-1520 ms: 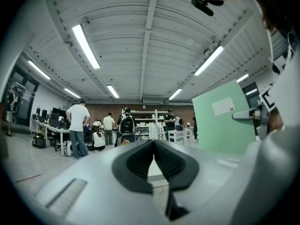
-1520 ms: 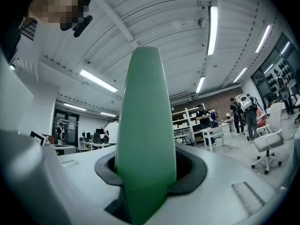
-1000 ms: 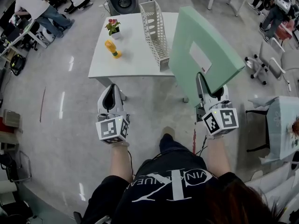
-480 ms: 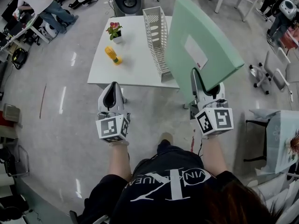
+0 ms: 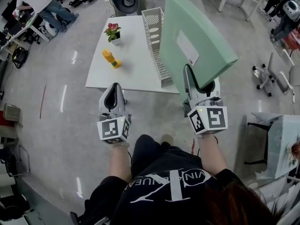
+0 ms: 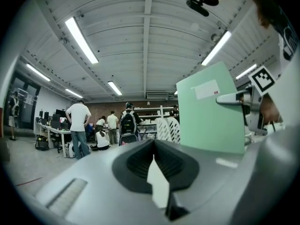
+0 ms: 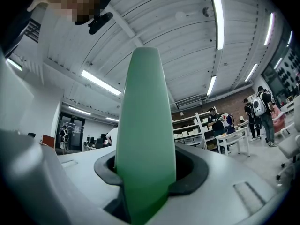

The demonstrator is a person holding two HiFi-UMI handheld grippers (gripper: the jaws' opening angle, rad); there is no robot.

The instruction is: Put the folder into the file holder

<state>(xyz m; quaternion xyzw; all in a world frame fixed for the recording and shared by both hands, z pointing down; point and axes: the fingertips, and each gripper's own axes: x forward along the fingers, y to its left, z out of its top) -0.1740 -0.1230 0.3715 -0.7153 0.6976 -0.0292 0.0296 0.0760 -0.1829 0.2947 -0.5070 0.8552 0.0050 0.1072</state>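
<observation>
A large pale green folder (image 5: 197,36) with a white label stands upright in the air, gripped by its lower edge in my right gripper (image 5: 199,84). The jaws are opening slightly, and the folder (image 7: 145,135) still fills the gap between them. In the head view it overlaps the right side of the white slotted file holder (image 5: 155,36), which stands upright on the white table (image 5: 126,67). My left gripper (image 5: 112,96) hovers over the floor just in front of the table's near edge, shut and holding nothing. The left gripper view shows the folder (image 6: 211,111) to its right.
On the table's left part are a small potted plant (image 5: 112,32) and a yellow object (image 5: 110,59). A black speaker-like unit (image 5: 127,0) stands behind the table. People work at desks at the far left (image 5: 37,6). Chairs and another table stand to the right (image 5: 276,74).
The folder and right gripper have shifted left and forward, so that the folder now overlaps the file holder. The table has come closer in view. The left gripper has barely moved.
</observation>
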